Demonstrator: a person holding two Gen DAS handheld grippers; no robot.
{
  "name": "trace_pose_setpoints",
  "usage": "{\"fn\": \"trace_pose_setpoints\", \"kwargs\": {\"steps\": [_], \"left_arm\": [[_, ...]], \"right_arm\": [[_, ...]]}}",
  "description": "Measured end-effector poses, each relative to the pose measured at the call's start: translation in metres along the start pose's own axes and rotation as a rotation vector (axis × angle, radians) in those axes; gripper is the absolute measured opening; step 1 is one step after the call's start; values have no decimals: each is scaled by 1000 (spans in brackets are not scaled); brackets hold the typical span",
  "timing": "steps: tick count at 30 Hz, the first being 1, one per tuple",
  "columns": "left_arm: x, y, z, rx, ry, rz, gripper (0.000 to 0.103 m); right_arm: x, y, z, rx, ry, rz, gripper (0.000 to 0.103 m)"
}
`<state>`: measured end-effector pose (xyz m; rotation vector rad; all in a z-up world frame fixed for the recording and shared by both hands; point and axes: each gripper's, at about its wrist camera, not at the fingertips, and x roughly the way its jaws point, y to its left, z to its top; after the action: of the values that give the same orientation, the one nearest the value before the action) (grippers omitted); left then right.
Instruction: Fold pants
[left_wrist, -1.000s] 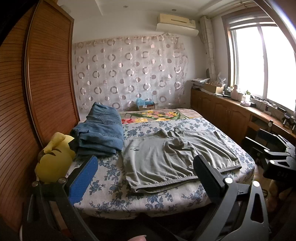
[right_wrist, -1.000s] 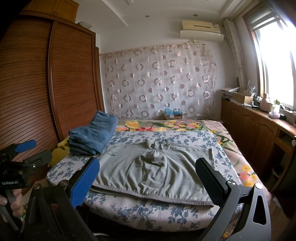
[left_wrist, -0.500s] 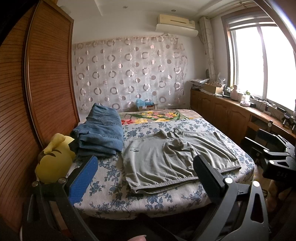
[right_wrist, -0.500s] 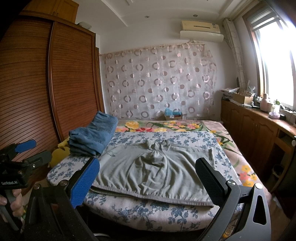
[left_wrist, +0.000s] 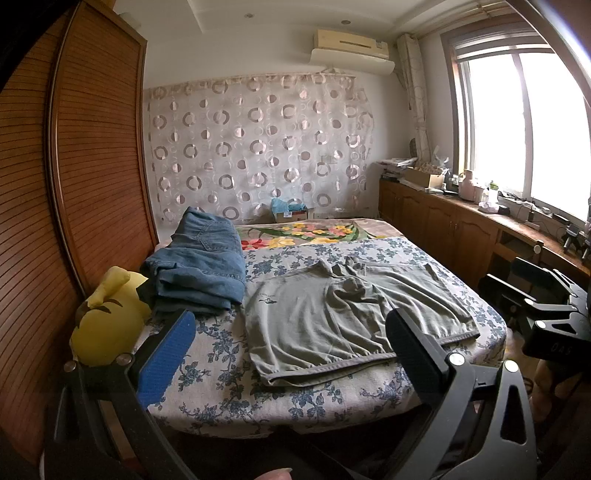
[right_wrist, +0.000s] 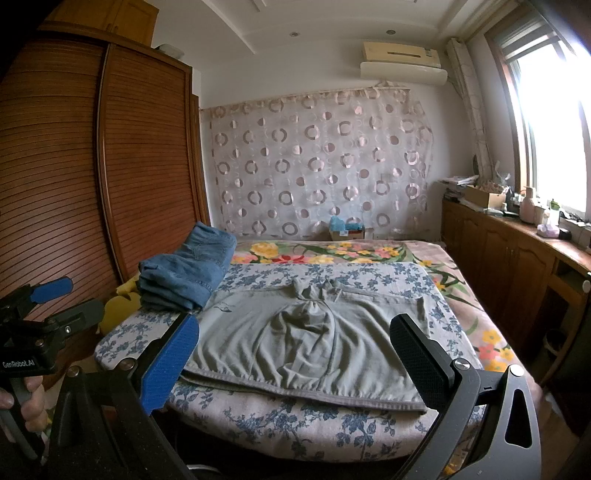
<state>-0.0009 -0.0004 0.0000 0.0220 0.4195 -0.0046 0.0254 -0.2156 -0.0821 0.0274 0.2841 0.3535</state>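
Comparing with a second ago, nothing has shifted: both tools, left tool (left_wrist: 284, 345) and right tool (right_wrist: 295, 350), hang open short of the grey pants (right_wrist: 314, 332) spread on the bed (right_wrist: 295, 424), folding unstarted.

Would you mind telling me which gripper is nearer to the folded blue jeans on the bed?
Left, as a judgement. The left gripper hangs off the bed's foot, on the side of the blue jeans. The right gripper is farther across, facing the grey pants.

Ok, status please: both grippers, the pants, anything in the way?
Both hand-held grippers open, empty, short of the bed. Grey pants spread flat, unfolded. Folded jeans beside them, not touching.
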Motion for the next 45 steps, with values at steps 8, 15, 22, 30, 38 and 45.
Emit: {"fn": "trace_pose_setpoints", "kwargs": {"steps": [8,15,22,30,38,45], "left_arm": [[-11,-5,10,-9,4,0,103],[6,-9,3,-18,59,2,103],[25,-2,-4,-18,82,0,103],[52,4,-18,-3,105,-3,103],[81,12,-27,14,140,-21,103],[105,10,-26,35,173,-66,103]], "right_arm": [[1,1,-1,0,8,7,103],[4,-1,-5,-3,23,12,103],[8,-6,-9,0,48,9,103],[17,-21,-9,-9,78,-9,103],[28,-41,-7,-3,123,-37,103],[46,-57,-1,-9,154,-60,101]]}}
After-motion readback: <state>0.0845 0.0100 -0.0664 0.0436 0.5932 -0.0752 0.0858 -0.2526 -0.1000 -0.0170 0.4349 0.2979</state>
